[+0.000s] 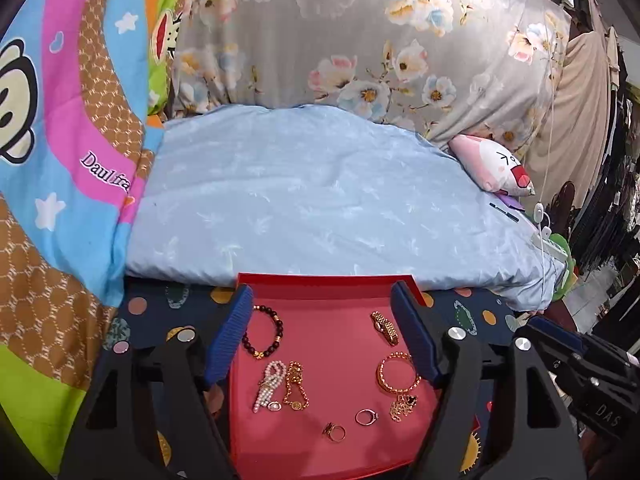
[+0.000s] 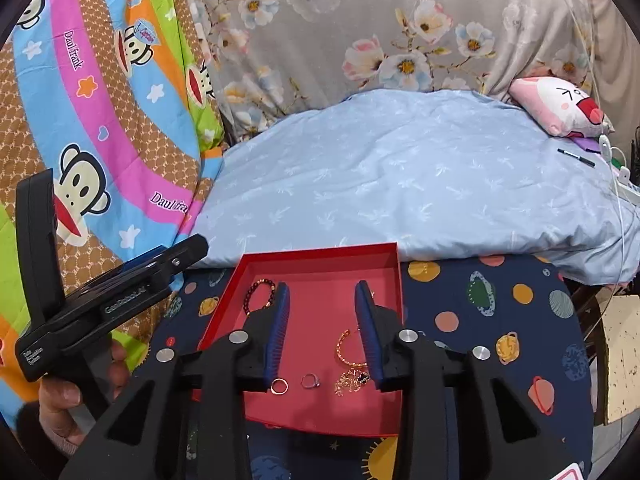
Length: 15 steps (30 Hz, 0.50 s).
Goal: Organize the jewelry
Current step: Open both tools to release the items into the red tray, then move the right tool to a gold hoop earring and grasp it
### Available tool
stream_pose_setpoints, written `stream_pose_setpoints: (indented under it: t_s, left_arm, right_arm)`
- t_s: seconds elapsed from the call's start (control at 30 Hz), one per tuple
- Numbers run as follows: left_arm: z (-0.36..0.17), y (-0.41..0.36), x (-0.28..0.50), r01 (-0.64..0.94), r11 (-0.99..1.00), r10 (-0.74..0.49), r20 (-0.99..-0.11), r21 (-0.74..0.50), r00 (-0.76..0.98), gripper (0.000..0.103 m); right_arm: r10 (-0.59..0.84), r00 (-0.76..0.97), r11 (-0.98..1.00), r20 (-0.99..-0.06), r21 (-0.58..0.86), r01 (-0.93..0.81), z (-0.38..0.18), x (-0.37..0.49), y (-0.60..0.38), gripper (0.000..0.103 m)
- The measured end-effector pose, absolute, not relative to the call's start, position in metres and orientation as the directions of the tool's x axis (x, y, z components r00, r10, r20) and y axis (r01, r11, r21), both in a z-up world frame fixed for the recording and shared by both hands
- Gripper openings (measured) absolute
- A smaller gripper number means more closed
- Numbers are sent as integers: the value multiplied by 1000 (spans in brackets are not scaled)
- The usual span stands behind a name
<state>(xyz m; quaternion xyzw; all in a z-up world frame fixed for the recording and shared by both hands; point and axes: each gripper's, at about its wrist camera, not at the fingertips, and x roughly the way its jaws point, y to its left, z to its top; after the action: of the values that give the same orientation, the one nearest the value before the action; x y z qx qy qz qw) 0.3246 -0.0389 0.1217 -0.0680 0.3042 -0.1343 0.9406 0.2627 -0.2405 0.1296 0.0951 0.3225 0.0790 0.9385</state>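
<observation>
Gold chain bracelet [image 1: 398, 372] in the red tray [image 1: 320, 280] looks light and floppy; pinch a link. Left tongs [image 1: 322, 332] wide, right tongs [image 2: 322, 328] narrower, both empty.

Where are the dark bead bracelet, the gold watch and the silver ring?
dark bead bracelet [image 1: 263, 331], left wrist view, on its beads at the left.
gold watch [image 1: 384, 326], left wrist view, on its case.
silver ring [image 2: 310, 381], right wrist view, on its band.
</observation>
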Motion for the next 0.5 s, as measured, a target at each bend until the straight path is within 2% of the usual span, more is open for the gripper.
stream_pose_setpoints:
  t_s: [0.17,0.5]
  left_arm:
    - [134,-25,299,202,955,-290,-551,-215,783,69]
    - [136,7,226,154,963,-257,-581,-220,773,69]
  right_arm:
    - [195,798,973,-570,217,-83,144,244,-242,40]
    - [165,800,979,-577,193,-62,147,161,-242,45]
